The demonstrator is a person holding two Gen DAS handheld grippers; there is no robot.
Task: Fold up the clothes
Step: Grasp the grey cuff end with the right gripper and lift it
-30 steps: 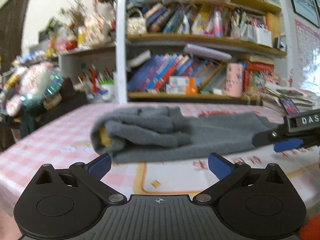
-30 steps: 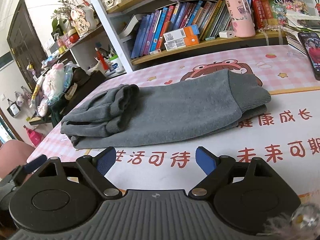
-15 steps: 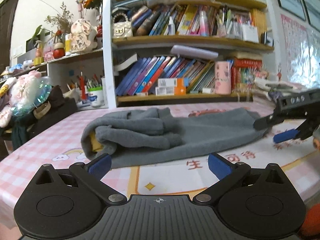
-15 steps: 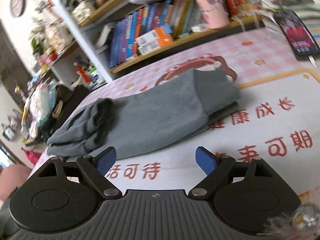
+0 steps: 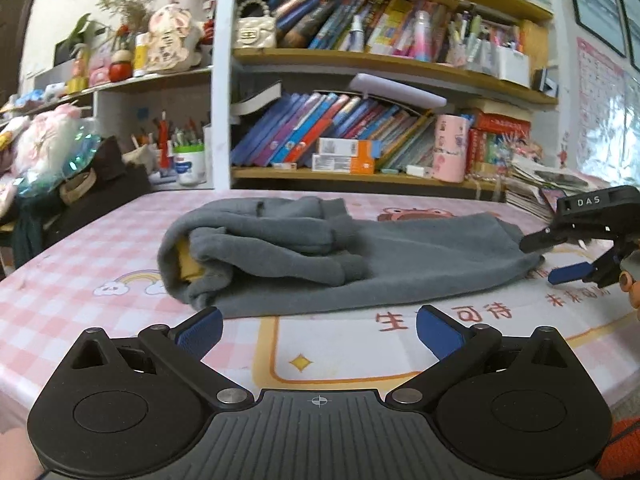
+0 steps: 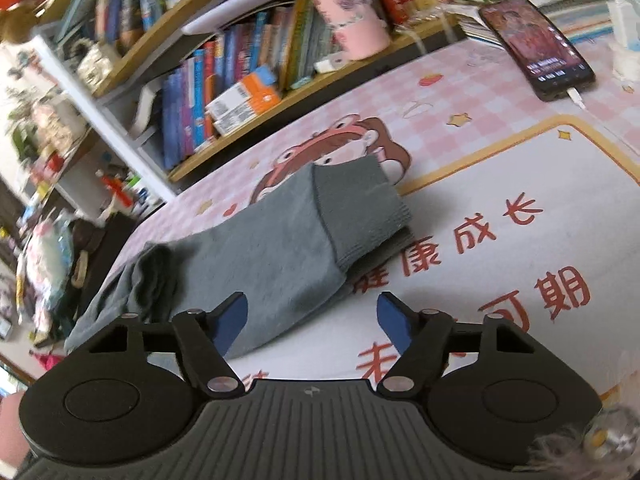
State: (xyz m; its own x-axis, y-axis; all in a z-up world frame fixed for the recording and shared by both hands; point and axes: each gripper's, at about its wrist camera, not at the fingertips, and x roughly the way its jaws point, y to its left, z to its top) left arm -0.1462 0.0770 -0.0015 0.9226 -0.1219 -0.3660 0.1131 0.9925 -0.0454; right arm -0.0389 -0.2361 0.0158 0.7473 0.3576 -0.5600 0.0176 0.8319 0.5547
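Grey garment (image 5: 420, 264) part-folded, ribbed cuff w/ yellow lining.

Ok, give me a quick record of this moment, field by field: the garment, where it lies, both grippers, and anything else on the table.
garment: grey garment, folded into a long bundle, ribbed hem at one end
surface: pink checked tablecloth
left gripper: jaws open, empty, short of the garment's near edge
right gripper: jaws open, empty, at the hem end
also on table: phone, screen lit, cable plugged in
behind: bookshelf
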